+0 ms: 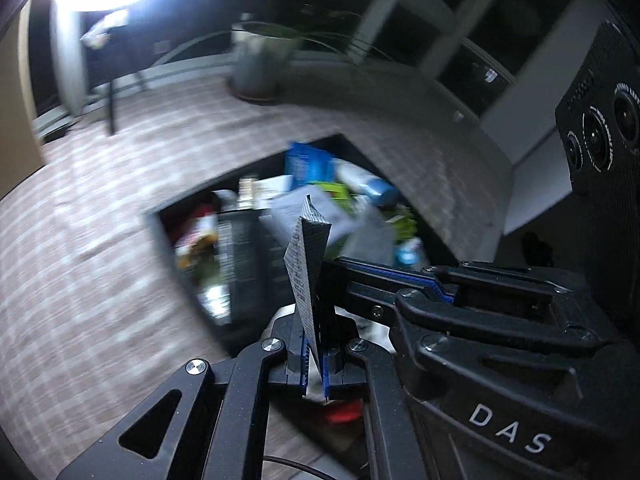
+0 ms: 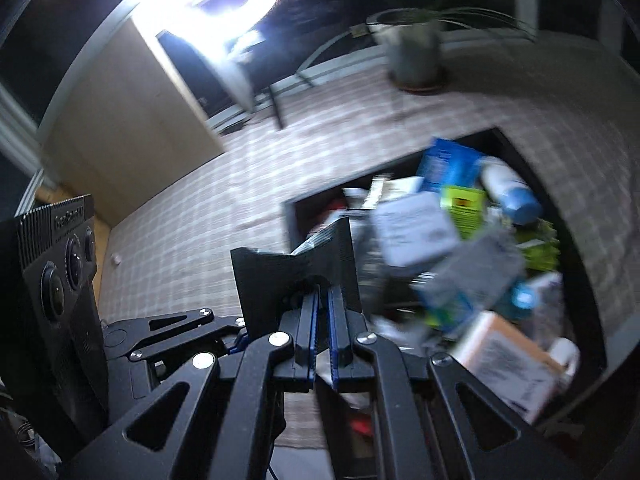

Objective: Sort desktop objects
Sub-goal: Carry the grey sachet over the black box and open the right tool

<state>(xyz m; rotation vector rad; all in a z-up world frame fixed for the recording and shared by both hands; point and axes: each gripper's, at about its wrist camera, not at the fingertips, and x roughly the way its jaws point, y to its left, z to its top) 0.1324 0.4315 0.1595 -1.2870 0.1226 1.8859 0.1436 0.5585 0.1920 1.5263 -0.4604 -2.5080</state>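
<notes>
A flat grey printed packet (image 1: 307,256) stands on edge between both grippers, above a black bin (image 1: 160,220). My left gripper (image 1: 316,312) is shut on the packet's lower edge. My right gripper (image 1: 332,276) reaches in from the right and is shut on the same packet. In the right wrist view the packet (image 2: 296,270) looks dark with a silvery top edge, pinched by the right gripper (image 2: 323,300), and the left gripper (image 2: 240,330) comes in from the left. The bin (image 2: 291,220) holds several packets, boxes and a white bottle with a blue cap (image 2: 510,192).
The bin sits on a checked cloth (image 1: 100,240). A potted plant (image 1: 260,64) stands at the cloth's far edge. A bright ring light (image 2: 212,8) on a stand glares at the upper left. The picture is motion-blurred.
</notes>
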